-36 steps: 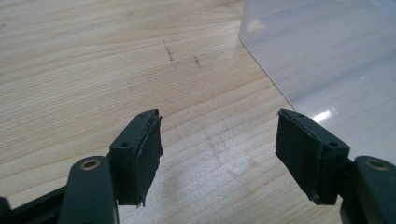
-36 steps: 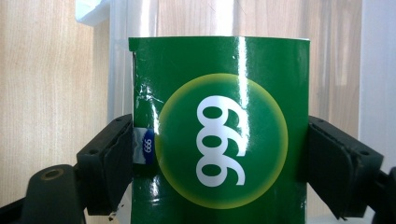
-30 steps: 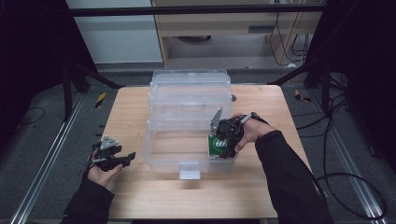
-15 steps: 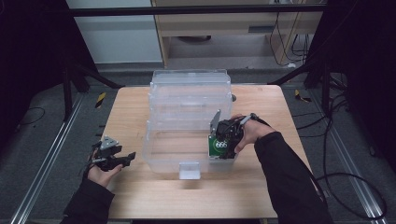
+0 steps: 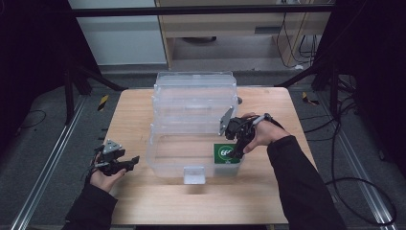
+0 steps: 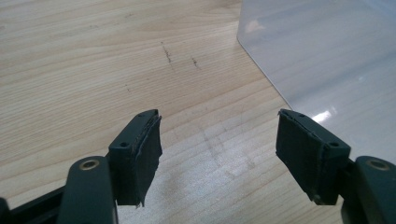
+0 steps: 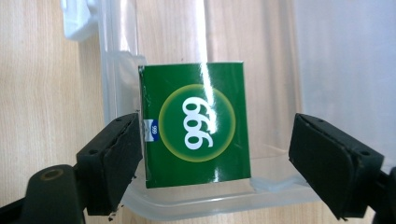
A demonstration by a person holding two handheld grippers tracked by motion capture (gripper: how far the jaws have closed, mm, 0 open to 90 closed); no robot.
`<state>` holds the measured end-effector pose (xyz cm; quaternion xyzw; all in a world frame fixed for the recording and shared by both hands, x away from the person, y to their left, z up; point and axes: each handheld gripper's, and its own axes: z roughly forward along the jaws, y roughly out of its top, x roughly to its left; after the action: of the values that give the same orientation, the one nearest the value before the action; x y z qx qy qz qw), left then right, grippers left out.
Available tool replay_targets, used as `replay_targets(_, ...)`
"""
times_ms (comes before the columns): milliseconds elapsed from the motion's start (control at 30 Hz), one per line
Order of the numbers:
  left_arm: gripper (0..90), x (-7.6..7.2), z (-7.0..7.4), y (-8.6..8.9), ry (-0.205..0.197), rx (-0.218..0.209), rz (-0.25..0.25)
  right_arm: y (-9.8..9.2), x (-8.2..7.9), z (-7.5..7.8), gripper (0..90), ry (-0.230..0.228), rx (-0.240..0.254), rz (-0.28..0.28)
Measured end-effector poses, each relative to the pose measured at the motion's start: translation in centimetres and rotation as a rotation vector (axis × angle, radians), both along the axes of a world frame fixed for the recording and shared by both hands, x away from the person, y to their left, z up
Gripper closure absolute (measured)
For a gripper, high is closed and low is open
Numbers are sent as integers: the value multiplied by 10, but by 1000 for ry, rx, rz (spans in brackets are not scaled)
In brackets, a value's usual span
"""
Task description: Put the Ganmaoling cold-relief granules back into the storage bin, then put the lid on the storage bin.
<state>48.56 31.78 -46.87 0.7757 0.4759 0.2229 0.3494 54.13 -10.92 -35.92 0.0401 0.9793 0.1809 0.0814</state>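
In the high view, the right gripper (image 5: 235,143) and the hand holding it cover the upper right part of the green box (image 5: 226,154), so only its lower left face with pale lettering shows, too small there to read. The clear plastic bin (image 5: 194,125) blurs whatever lies behind its walls, and its far lid section merges with the bin body. In the right gripper view, the bin is cut off at the top and right edges, and the small label on the box's left side is too tiny to read. In the left gripper view, the bin is cut off at the top right corner, showing just one frosted wall beside the left gripper (image 6: 218,150).
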Motion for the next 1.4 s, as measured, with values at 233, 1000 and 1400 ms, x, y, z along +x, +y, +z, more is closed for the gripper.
replay_targets(233, 299, 0, 2, 1, -12, -10, 9, -8, -5, 16, 196, -49, 53, -59)
replay_targets(1000, 402, -1, 7, 4, -44, -22, 13, 13, -35, 20, 330, -77, 164, -118)
replay_targets(1400, 425, -2, 11, 7, -78, -9, 23, 31, -44, 6, 358, -16, 156, -100)
